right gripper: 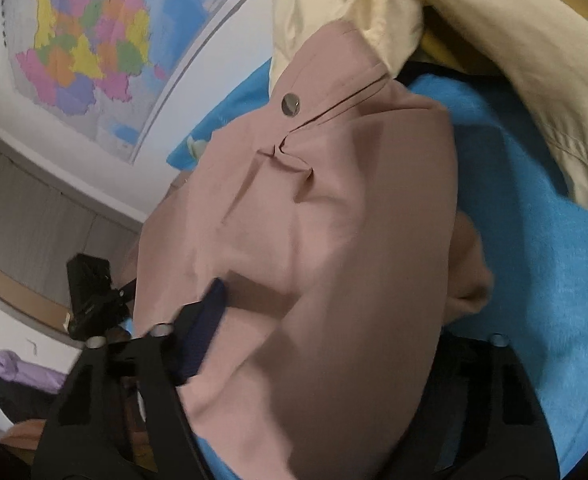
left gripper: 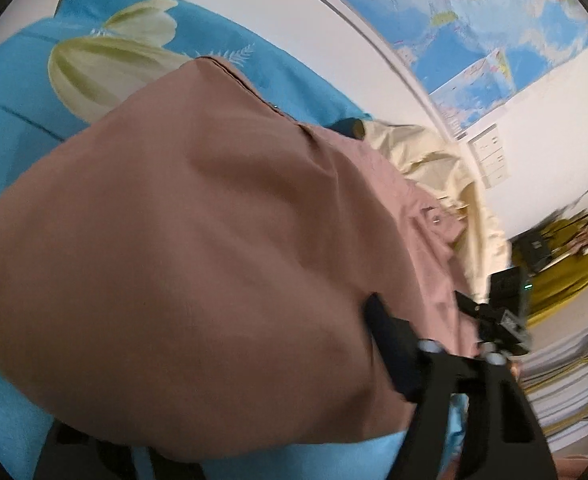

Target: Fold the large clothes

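Dusty pink garment [left gripper: 198,248] on a turquoise bed sheet [left gripper: 10,92]
The sheet carries a pale green and cream tulip print [left gripper: 106,64] at ten o'clock; a cream garment [right gripper: 474,12] lies at one o'clock; the wall map [right gripper: 90,40] shows yellow, pink, green and orange patches against blue sea; a silver snap [right gripper: 290,103] dots the pink cloth

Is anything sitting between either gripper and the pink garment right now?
Nothing visible. The pink garment lies between the fingers of the left gripper and of the right gripper. The cream garment lies beyond it on the blue sheet.
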`<control>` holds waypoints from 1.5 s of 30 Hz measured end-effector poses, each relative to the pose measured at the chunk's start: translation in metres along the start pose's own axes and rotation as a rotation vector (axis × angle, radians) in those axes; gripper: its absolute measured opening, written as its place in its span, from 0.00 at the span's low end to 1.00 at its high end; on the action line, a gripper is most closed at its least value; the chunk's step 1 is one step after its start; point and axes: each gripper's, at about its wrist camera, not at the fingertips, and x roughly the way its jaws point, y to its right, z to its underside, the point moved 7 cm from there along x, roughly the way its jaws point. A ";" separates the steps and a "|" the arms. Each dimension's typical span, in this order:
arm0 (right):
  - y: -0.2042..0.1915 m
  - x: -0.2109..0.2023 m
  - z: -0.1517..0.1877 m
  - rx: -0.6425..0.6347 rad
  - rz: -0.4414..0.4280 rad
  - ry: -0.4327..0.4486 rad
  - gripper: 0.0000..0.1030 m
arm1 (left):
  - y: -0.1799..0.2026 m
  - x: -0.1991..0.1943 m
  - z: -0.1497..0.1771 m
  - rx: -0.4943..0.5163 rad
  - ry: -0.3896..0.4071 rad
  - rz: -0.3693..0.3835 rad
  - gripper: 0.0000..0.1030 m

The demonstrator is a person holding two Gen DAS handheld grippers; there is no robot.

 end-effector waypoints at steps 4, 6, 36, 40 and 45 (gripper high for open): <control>0.006 0.002 0.000 0.035 -0.025 -0.001 0.48 | -0.001 0.002 -0.002 0.006 0.001 -0.026 0.52; 0.008 0.002 0.000 0.048 -0.038 0.006 0.52 | -0.003 0.002 -0.004 -0.008 -0.004 -0.015 0.56; 0.002 0.017 -0.007 -0.058 0.073 -0.001 0.31 | 0.007 0.012 -0.008 0.089 0.028 -0.147 0.42; 0.000 0.017 -0.007 -0.070 0.075 -0.003 0.28 | 0.005 0.013 -0.011 0.038 0.028 -0.073 0.55; -0.003 0.015 -0.008 -0.069 0.061 0.004 0.22 | 0.009 0.015 -0.012 0.053 0.039 -0.114 0.36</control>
